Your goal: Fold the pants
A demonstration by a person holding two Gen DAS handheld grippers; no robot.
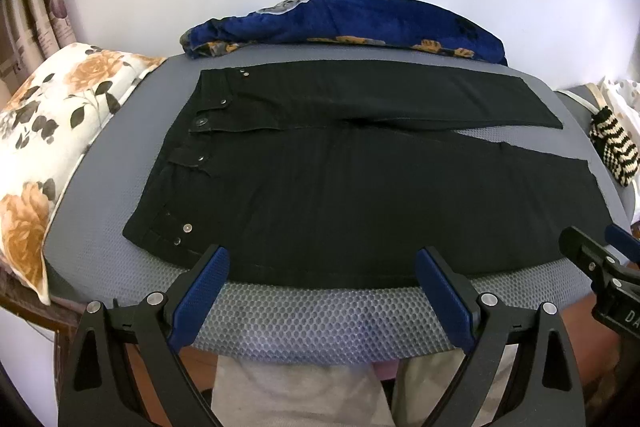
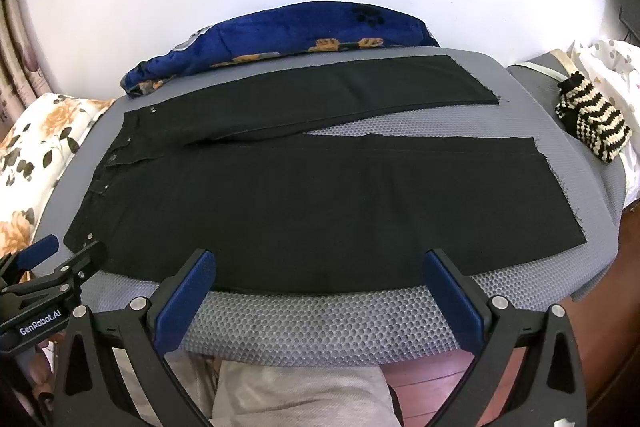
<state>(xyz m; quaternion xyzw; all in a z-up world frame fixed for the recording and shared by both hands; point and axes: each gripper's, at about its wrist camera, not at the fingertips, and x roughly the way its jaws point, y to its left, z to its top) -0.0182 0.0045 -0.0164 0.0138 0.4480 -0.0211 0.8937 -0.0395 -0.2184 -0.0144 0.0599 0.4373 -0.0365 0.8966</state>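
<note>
Black pants (image 1: 360,187) (image 2: 320,195) lie flat on a grey mesh mattress (image 1: 320,319) (image 2: 320,323), waistband with metal buttons to the left, both legs spread apart toward the right. My left gripper (image 1: 322,263) hovers open over the pants' near edge, close to the waist end, nothing between its blue pads. My right gripper (image 2: 320,267) is open too, above the near edge of the closer leg. In the left wrist view the right gripper (image 1: 600,259) shows at the right edge; in the right wrist view the left gripper (image 2: 60,259) shows at the left.
A blue floral blanket (image 1: 340,23) (image 2: 280,31) lies rolled along the mattress's far side against a white wall. A floral pillow (image 1: 52,131) (image 2: 36,147) sits left. A striped knitted item (image 1: 612,147) (image 2: 592,123) rests at the right. A person's light trousers (image 2: 300,395) show below.
</note>
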